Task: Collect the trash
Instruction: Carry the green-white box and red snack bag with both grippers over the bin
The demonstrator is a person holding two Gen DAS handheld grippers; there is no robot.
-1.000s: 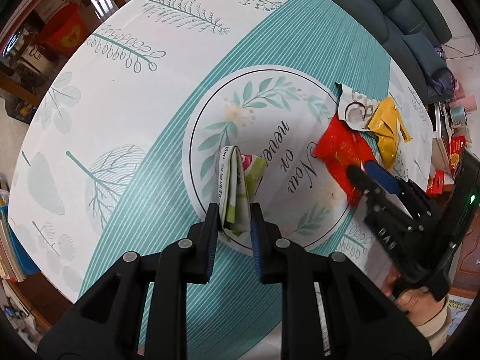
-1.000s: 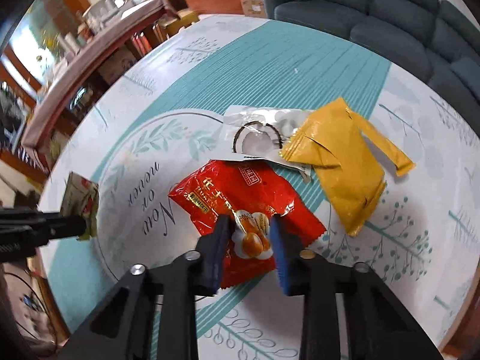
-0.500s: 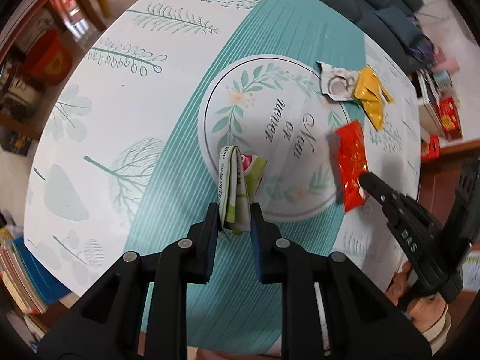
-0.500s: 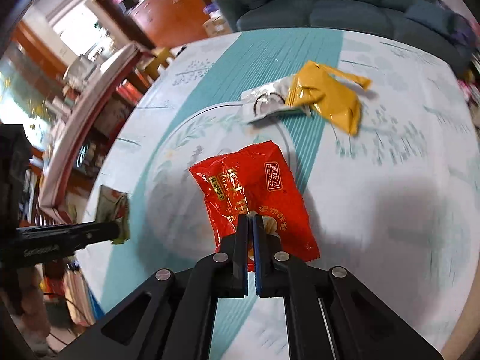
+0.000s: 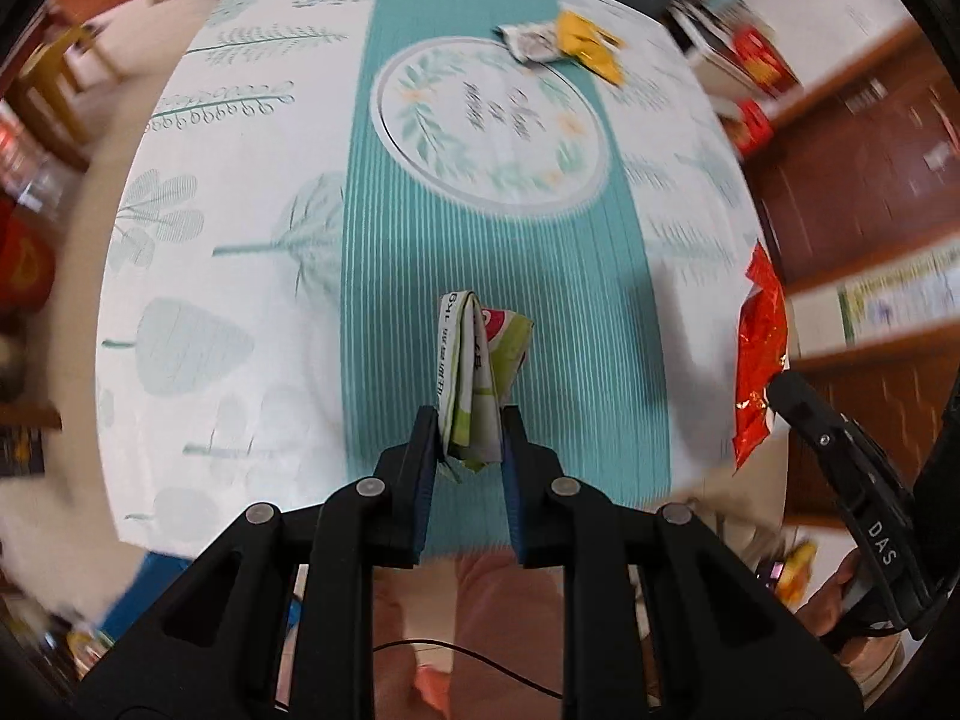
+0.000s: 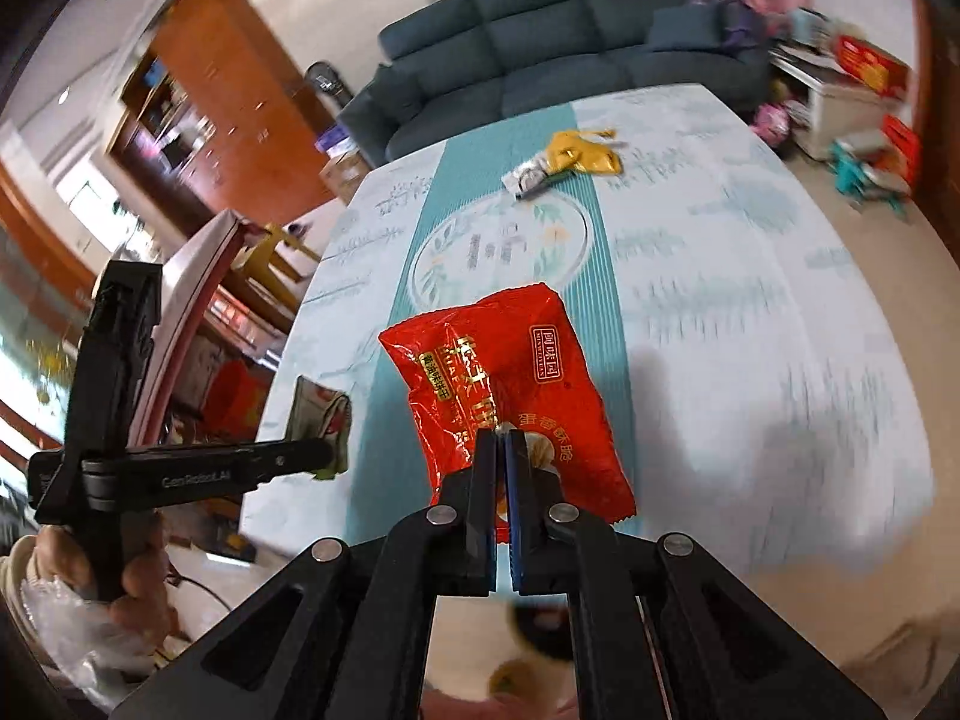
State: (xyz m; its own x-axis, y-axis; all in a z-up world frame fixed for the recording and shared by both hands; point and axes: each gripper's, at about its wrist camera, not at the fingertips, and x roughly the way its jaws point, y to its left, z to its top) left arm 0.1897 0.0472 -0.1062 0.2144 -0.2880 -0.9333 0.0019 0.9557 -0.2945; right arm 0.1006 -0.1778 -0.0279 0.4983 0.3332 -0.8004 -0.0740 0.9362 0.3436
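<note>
My left gripper (image 5: 467, 429) is shut on a folded green and white wrapper (image 5: 477, 369) and holds it above the near edge of the table. My right gripper (image 6: 501, 441) is shut on a red snack packet (image 6: 510, 384), lifted off the table. The red packet also shows at the right of the left wrist view (image 5: 759, 354). The green wrapper shows in the right wrist view (image 6: 321, 414) in the left gripper's fingers. A yellow wrapper (image 6: 582, 159) and a silver wrapper (image 6: 528, 177) lie together at the far side of the table.
The round table has a teal and white leaf-print cloth (image 5: 252, 228). A dark sofa (image 6: 540, 54) stands beyond it. Wooden cabinets (image 5: 870, 138) and red boxes (image 5: 756, 60) are at the right. A yellow stool (image 6: 270, 258) stands at the left.
Both grippers have pulled back toward the near edge of the table, each carrying its wrapper. The red packet has been lifted off the cloth.
</note>
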